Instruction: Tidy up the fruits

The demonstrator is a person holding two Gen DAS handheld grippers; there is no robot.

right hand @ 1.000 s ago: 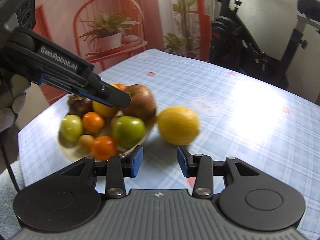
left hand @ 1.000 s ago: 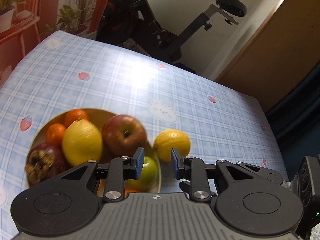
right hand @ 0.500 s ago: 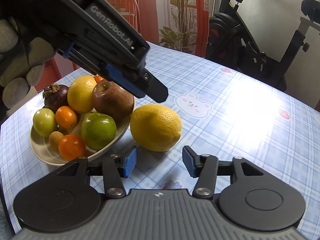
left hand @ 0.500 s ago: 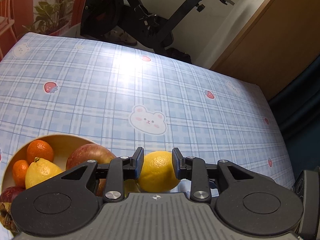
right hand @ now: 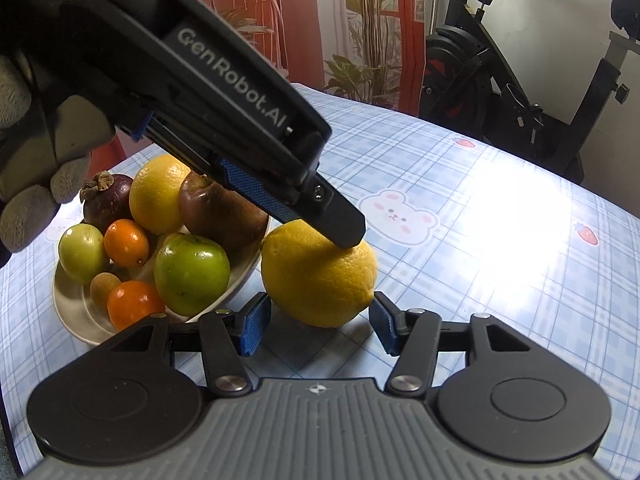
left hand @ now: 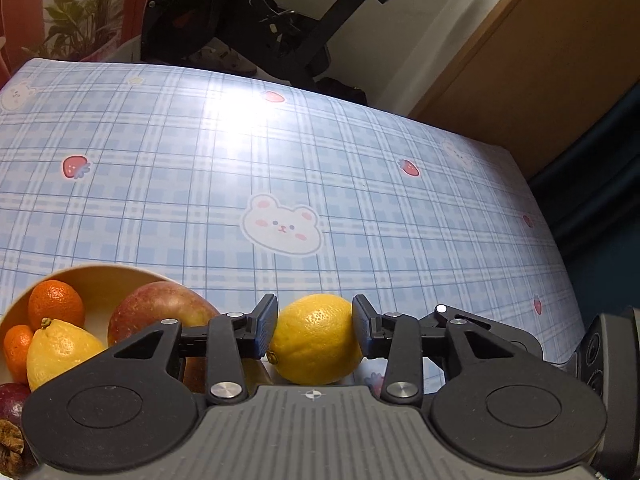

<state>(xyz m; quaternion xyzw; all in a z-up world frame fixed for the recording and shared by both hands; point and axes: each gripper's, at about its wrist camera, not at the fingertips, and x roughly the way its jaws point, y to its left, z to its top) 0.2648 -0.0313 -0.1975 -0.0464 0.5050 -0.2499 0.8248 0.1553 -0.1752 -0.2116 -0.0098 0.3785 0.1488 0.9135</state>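
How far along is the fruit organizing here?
Done: the bowl is piled with fruit. In hand: the left gripper straddles one loose lemon, the right gripper just short of it; both jaws have just been opening, neither clearly gripping. Left: probably placing that lemon in the bowl.

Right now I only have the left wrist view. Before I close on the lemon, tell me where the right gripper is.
Observer: The right gripper, jaws just opened wider, flanks the lemon's near side; pads not pressing.
Operator: Check my left gripper's height.
Observer: It has just been opening; one finger rests over the lemon's top, not down its side.
Operator: Name what the bowl hides.
Observer: A green apple at the bowl's front.
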